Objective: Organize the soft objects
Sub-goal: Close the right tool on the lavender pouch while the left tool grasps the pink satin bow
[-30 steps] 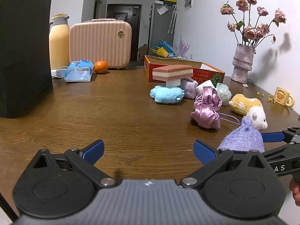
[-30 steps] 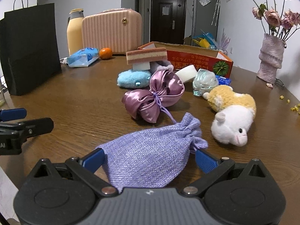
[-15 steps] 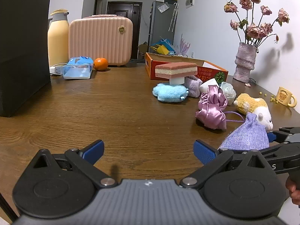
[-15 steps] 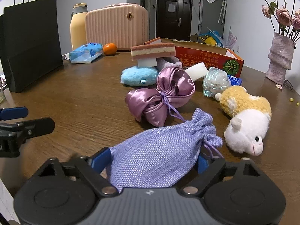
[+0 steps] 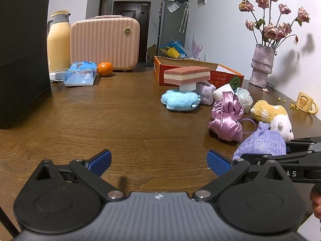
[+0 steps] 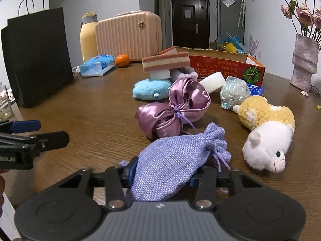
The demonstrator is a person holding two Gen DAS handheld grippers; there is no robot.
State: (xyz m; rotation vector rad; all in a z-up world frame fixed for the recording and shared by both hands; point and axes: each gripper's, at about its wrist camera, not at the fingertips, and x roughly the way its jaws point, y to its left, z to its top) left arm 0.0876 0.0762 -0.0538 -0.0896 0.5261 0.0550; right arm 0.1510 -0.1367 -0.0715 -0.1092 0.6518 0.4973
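A lilac burlap drawstring pouch (image 6: 176, 160) lies on the wooden table (image 6: 90, 104) between the fingers of my right gripper (image 6: 162, 173). Its jaws are closing, and both blue pads press into the pouch's sides. Just beyond lie a pink satin pouch (image 6: 172, 112), a yellow-and-white plush sheep (image 6: 266, 132), a blue fluffy toy (image 6: 150, 89) and a layered pink sponge (image 6: 166, 61). My left gripper (image 5: 158, 160) stands open over bare wood to the left of the lilac pouch (image 5: 262, 142), with nothing between its fingers.
An open orange cardboard box (image 6: 224, 64) stands behind the pile. A black paper bag (image 5: 22, 56), a yellow flask (image 5: 58, 42), a pink case (image 5: 104, 42), an orange (image 5: 104, 68) and a tissue pack (image 5: 80, 76) are at the far left. A vase of dried roses (image 5: 261, 66) and a mug (image 5: 305, 104) stand right.
My right gripper's jaws have come in from wide open onto the lilac pouch, which is now squeezed and bunched. The left gripper has stayed open and nearly still.
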